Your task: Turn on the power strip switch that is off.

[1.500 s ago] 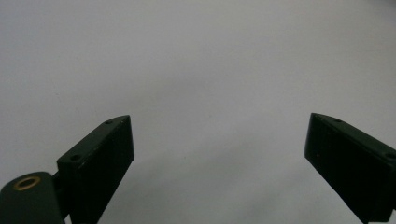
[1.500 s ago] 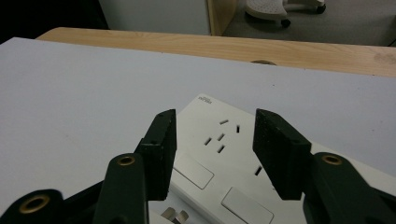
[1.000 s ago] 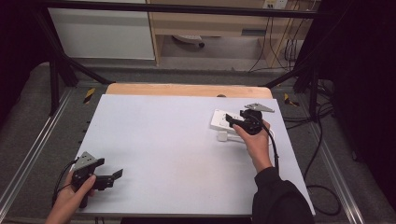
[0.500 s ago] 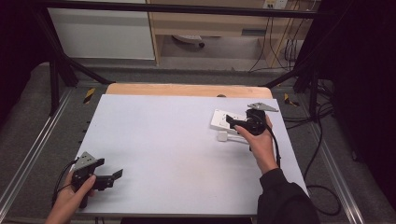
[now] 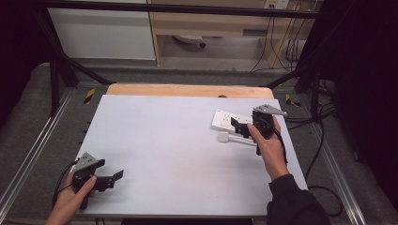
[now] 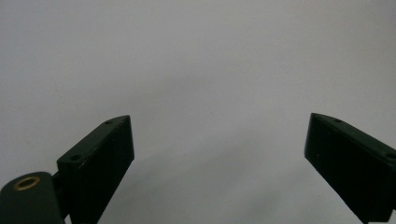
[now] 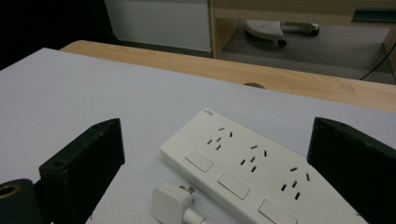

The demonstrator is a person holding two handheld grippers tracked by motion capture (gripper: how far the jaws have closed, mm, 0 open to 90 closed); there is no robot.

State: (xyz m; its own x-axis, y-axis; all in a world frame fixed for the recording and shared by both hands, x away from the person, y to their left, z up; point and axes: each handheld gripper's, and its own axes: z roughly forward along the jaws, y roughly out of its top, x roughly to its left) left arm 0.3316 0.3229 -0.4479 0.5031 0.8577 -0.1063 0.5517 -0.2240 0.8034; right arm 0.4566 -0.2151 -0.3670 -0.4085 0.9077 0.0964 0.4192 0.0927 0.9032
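My left gripper (image 5: 114, 176) sits at the near left corner of the white table sheet (image 5: 169, 154), jaws spread wide with nothing between them; in the left gripper view they frame bare white surface. Its hand (image 5: 70, 201) reaches in just past the near edge. From there rightward I have a broad open stretch of sheet, unobstructed all the way across the middle, with the wooden table edge (image 5: 187, 90) running along the far side and the metal frame rails (image 5: 28, 159) flanking the left.

Toward the right, my right gripper (image 5: 238, 125) hovers over the power strip (image 5: 224, 120), its jaws having just opened to their full spread, empty. In the right gripper view, the strip (image 7: 252, 170) lies between and beyond the two black jaws, untouched by either.

The strip is white and flat, with three socket groups, each paired with a rectangular switch on its near side. Its long axis runs diagonally, from far left to near right, close to the sheet's right edge. A white plug (image 7: 173, 203) with a cord rests on the sheet just beside the strip's near long side, prongs pointing toward the strip.
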